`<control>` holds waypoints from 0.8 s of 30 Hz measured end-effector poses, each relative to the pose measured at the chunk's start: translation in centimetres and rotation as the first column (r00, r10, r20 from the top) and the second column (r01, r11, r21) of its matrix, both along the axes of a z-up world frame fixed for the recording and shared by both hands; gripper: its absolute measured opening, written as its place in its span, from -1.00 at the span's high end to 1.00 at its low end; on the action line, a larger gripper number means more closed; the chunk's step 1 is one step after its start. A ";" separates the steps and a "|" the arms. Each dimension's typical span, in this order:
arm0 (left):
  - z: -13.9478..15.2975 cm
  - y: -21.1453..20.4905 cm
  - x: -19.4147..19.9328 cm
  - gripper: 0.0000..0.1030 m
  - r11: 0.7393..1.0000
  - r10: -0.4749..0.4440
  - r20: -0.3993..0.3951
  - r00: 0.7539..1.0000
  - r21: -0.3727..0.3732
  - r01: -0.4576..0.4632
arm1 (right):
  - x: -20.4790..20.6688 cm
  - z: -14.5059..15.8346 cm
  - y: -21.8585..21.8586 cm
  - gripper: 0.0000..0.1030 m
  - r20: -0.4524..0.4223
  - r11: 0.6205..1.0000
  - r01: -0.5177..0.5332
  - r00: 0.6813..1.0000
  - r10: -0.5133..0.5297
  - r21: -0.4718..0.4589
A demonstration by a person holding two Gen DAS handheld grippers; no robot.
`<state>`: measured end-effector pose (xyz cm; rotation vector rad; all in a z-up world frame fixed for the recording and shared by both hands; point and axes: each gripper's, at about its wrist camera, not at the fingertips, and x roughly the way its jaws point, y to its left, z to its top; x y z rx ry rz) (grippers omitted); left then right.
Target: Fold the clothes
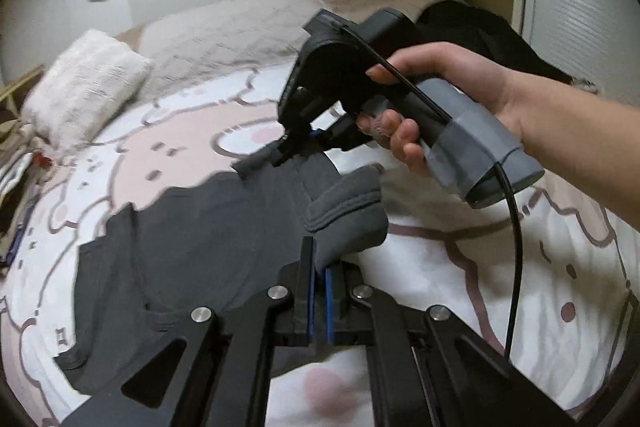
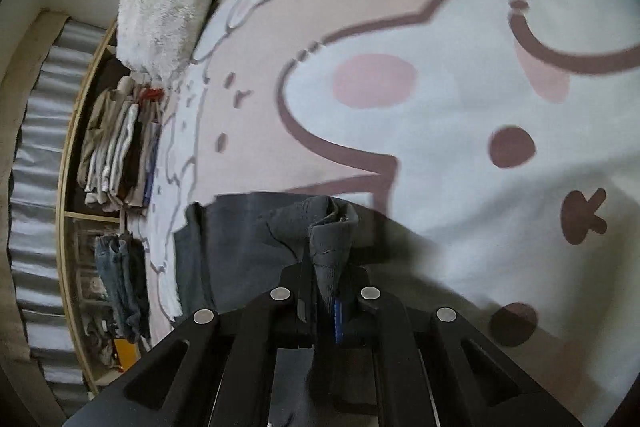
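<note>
The gray shirt (image 1: 192,227) lay on the bed (image 1: 460,267). Both the left tongs (image 1: 320,267) and right tongs (image 2: 326,267) pinched its cloth. A shelf (image 2: 76,155) beside the bed held folded clothes (image 2: 116,151).

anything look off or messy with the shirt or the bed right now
Nothing damaged or spilled. The dark grey garment lies rumpled on the cartoon-print bedspread, one end bunched where the left gripper pinches it; the right gripper is shut on another fold. That fits mid-fold.
</note>
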<state>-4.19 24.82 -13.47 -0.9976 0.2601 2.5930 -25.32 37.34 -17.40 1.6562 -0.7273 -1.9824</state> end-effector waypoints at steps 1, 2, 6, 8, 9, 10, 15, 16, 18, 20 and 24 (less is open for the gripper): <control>0.3 -0.5 0.2 0.91 1.000 0.017 -0.001 1.000 0.004 -0.017 | -0.1 0.6 -0.4 0.87 -0.015 1.000 -0.001 1.000 0.002 0.025; 0.5 -1.0 0.3 0.91 0.999 0.033 -0.001 0.999 0.010 -0.033 | -0.1 1.2 -0.9 0.87 -0.029 0.999 -0.003 1.000 0.004 0.051; 1.7 -3.3 0.7 0.91 0.993 0.098 0.006 0.995 0.070 -0.099 | 0.0 3.5 -2.7 0.87 -0.078 0.998 -0.012 0.997 0.017 0.068; 2.3 -4.5 1.1 0.91 0.987 0.135 -0.009 0.991 0.084 -0.134 | 0.3 4.7 -3.8 0.87 -0.096 0.998 -0.023 0.995 0.028 0.057; 2.6 -5.3 1.5 0.91 0.984 0.157 -0.018 0.987 0.087 -0.155 | 0.6 5.5 -4.9 0.87 -0.109 0.997 -0.042 0.993 0.049 0.065; 2.8 -6.0 1.7 0.91 0.982 0.171 -0.026 0.985 0.090 -0.168 | 0.7 5.8 -5.7 0.87 -0.113 0.995 -0.057 0.991 0.066 0.081; 3.2 -9.9 3.7 0.91 0.968 0.246 -0.076 0.966 0.069 -0.241 | 0.5 6.6 -10.2 0.87 -0.092 0.979 -0.102 0.989 0.119 0.175; 3.1 -10.6 3.9 0.91 0.965 0.257 -0.072 0.964 0.067 -0.253 | 0.5 6.5 -10.9 0.87 -0.088 0.976 -0.104 0.989 0.122 0.189; 2.9 -11.9 4.3 0.91 0.959 0.279 -0.072 0.958 0.068 -0.274 | 0.6 6.2 -12.7 0.87 -0.075 0.969 -0.114 0.988 0.133 0.219; 2.6 -12.8 4.7 0.91 0.954 0.297 -0.080 0.951 0.071 -0.292 | 0.7 5.9 -14.4 0.87 -0.071 0.960 -0.122 0.987 0.143 0.251; 1.6 -14.4 5.1 0.91 0.945 0.323 -0.064 0.944 0.083 -0.317 | 1.3 5.0 -17.4 0.87 -0.056 0.950 -0.133 0.986 0.155 0.284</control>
